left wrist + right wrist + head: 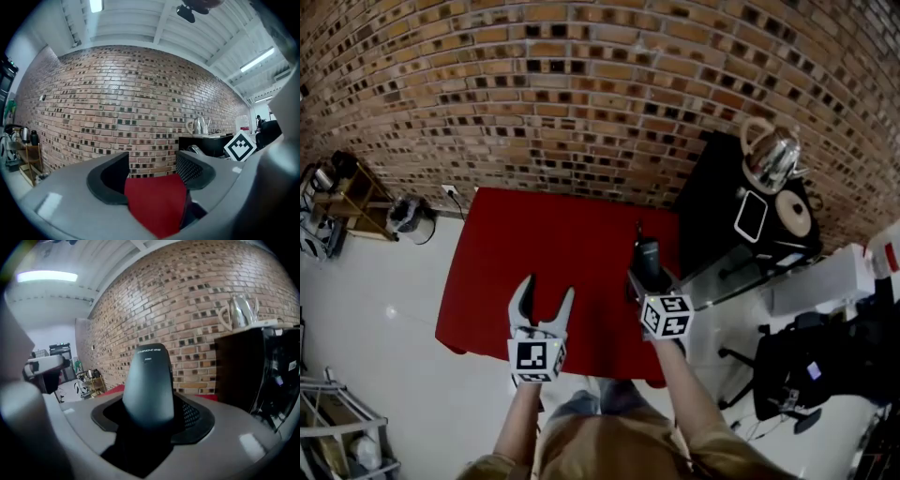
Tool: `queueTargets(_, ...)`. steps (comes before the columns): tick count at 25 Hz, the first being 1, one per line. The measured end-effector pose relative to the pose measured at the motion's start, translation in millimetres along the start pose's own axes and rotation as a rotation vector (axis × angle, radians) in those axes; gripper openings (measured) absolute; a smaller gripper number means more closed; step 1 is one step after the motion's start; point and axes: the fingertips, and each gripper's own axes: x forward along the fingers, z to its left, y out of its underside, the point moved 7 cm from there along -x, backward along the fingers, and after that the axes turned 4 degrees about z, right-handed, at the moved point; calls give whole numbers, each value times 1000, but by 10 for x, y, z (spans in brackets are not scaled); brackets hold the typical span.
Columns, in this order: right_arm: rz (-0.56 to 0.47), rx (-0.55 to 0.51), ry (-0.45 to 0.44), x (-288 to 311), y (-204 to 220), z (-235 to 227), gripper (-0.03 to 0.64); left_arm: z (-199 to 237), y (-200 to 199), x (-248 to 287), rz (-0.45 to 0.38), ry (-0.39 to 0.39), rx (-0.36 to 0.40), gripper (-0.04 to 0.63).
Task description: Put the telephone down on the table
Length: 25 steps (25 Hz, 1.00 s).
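1. A brick wall (pixel 581 84) is running across the back of the room, and a pale glossy floor (pixel 375 309) is spreading out below it.
2. A red table (pixel 534 253) is standing against the wall, and its top is lying bare under the two tools.
3. A black cabinet (pixel 712 197) is standing just beside the table's right end, also against the wall.
4. A shiny metal kettle (pixel 772 159) is sitting upright on the cabinet; its lid is on, so its inside is not showing.
5. A flat white-edged slab (pixel 751 216) and a round disc (pixel 794 214) are lying on the cabinet near the kettle.
6. A small wooden shelf (pixel 352 197) is standing by the wall well to the left; the things on it are too small to tell.
7. The left gripper (pixel 152 171) is hovering over the front of the table, its jaws standing wide apart with only red tabletop showing between them.
8. The right gripper (pixel 150 416) is clamping the telephone (pixel 149 380), a dark handset gripped by its lower part and sticking out past the jaws toward the wall.
9. In the head view the telephone is sitting over the table's right part, near the cabinet; whether it is touching the top cannot be told.
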Motion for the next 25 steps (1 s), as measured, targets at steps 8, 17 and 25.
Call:
queueTargets(8,217,2,14,562,370,-368,262,-1,250,463,135,4,-2,319)
queueTargets(17,184,22,13,608,335,-449,264,58,416,715,197,-34,-37,319)
queueTargets(25,211,46,23,753,393,-580,470,47,497,834,205,-26,-37,319)
